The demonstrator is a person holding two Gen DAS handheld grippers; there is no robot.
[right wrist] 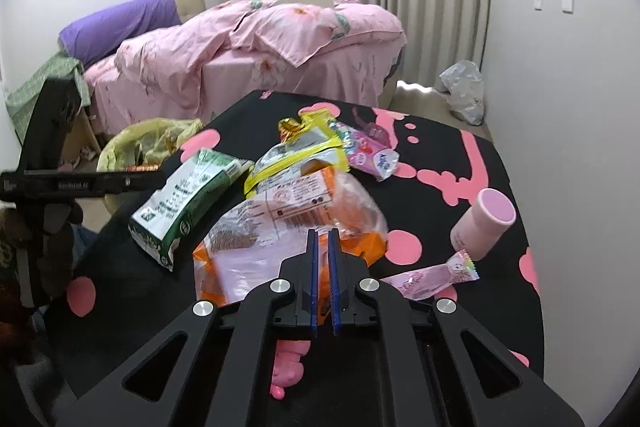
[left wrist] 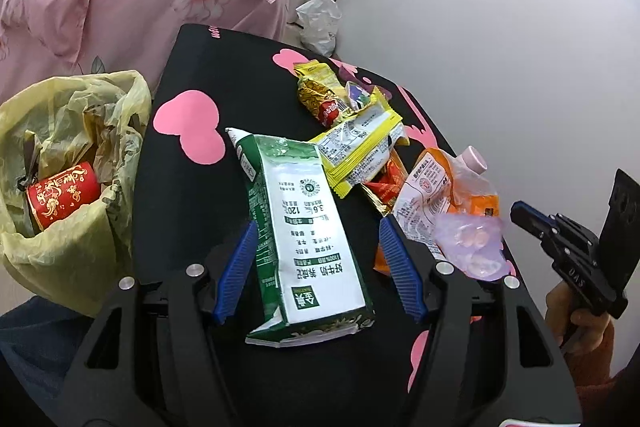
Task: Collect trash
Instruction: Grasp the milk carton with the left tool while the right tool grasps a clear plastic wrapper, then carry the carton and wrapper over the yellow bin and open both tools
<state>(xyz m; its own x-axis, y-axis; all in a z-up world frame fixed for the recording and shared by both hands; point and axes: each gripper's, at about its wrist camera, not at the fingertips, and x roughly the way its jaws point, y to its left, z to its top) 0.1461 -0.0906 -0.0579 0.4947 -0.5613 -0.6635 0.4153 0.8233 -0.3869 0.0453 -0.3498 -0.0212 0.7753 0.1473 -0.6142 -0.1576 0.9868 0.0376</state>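
Observation:
A green and white milk carton (left wrist: 298,227) lies flat on the black table (left wrist: 188,67) between the open blue fingers of my left gripper (left wrist: 316,227); the fingers do not touch it. It also shows in the right wrist view (right wrist: 180,203). Yellow, red and orange wrappers (left wrist: 360,147) lie in a heap behind it. My right gripper (right wrist: 323,233) is shut above an orange and clear bag (right wrist: 288,227); I cannot tell if it grips anything. A yellow-green trash bag (left wrist: 68,163) at the table's left holds a red cup (left wrist: 64,195).
A pink cylinder (right wrist: 484,223) and a pink sachet (right wrist: 432,279) lie on the table at the right. A bed with pink bedding (right wrist: 256,47) stands behind the table. A white plastic bag (right wrist: 464,91) sits on the floor by the wall.

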